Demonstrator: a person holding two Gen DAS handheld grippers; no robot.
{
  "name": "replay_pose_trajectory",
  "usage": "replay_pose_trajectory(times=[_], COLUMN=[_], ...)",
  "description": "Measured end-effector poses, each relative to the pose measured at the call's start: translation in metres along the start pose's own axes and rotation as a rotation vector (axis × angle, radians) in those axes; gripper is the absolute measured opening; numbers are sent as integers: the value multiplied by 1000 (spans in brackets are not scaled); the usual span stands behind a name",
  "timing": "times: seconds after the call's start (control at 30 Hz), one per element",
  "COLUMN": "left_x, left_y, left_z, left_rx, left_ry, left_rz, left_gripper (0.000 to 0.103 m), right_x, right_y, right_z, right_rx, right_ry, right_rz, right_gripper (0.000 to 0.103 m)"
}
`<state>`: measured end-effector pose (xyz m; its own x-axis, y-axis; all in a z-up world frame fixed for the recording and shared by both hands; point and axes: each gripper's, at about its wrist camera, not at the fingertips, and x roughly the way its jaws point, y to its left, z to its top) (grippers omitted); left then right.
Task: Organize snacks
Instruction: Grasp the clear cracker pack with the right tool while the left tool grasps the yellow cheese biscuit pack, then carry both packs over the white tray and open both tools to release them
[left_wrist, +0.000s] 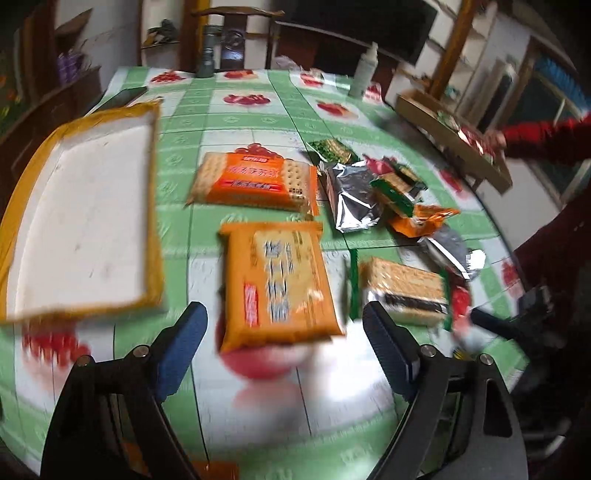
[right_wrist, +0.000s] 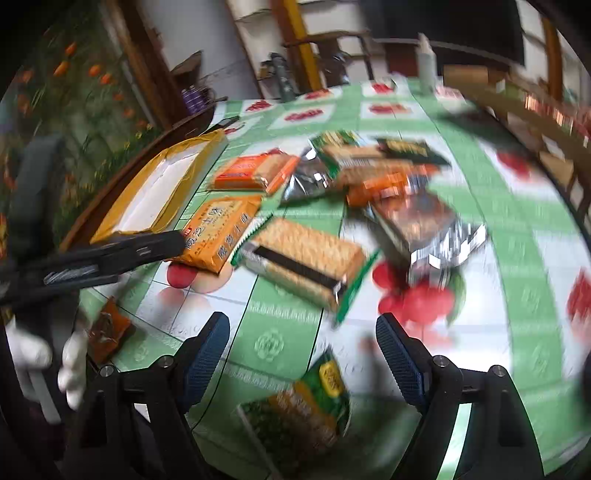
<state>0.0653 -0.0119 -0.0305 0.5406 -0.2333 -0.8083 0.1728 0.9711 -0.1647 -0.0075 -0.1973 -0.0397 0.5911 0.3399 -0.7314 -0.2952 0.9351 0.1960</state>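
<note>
Scene: Two hand-held claws hang over a worktop (left_wrist: 236, 122) in a green check cloth, snack packs strewn across it.
Left claw: The left claw (left_wrist: 284, 321) stands wide, gripping nothing; a yellow pack (left_wrist: 277, 284) lies just ahead of the gap between its fingers, the pads clear of it as far as the blur allows.
Right claw: The right claw (right_wrist: 303, 336) also stands wide and empty, with a green pack (right_wrist: 306, 402) lying just below and between its fingers.
Tray: A white tray (left_wrist: 85, 221) with a yellow rim sits ahead and to the left of the left claw; nothing lies in it.
Box: A brown cardboard box (left_wrist: 454, 140) stands far ahead to the right of the left claw, red and green packets showing inside; their number is too blurred to tell.
Loose snacks: An orange cracker pack (left_wrist: 258, 181) lies beyond the yellow pack, a sandwich-cracker pack (left_wrist: 402, 291) to the right of the left claw, and a heap of silver, green and orange packets (left_wrist: 373, 195) farther right.
Progress: By the look of it, sorting has barely begun: the tray is bare and most packs lie loose on the cloth.
Left to do: Nearly every pack appears to need moving into a container.
</note>
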Motion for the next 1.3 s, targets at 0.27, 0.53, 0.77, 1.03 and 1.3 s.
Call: replay_pose_trajectory(times=[0.27,0.53,0.77,1.03,1.3], left_x=[40,45,40,13,-40], left_y=[9,-1,-8,18,57], left_z=[6,13,7,-9,-4], left_rx=[14,74,132,-11,-136], left_ry=[77,69,29,-2,-110], left_rz=[29,84,52,-67,-100], left_gripper=[86,86,71,71,71], right_x=[32,73,68,52,25], right_y=[7,13,21,24,40], right_z=[40,55,46,36,49], right_rx=[-328,-404,-393,-313,-260], right_ry=[82,188,181,172,120], right_rz=[9,53,64,111,166], right_gripper=[83,83,58,48,48])
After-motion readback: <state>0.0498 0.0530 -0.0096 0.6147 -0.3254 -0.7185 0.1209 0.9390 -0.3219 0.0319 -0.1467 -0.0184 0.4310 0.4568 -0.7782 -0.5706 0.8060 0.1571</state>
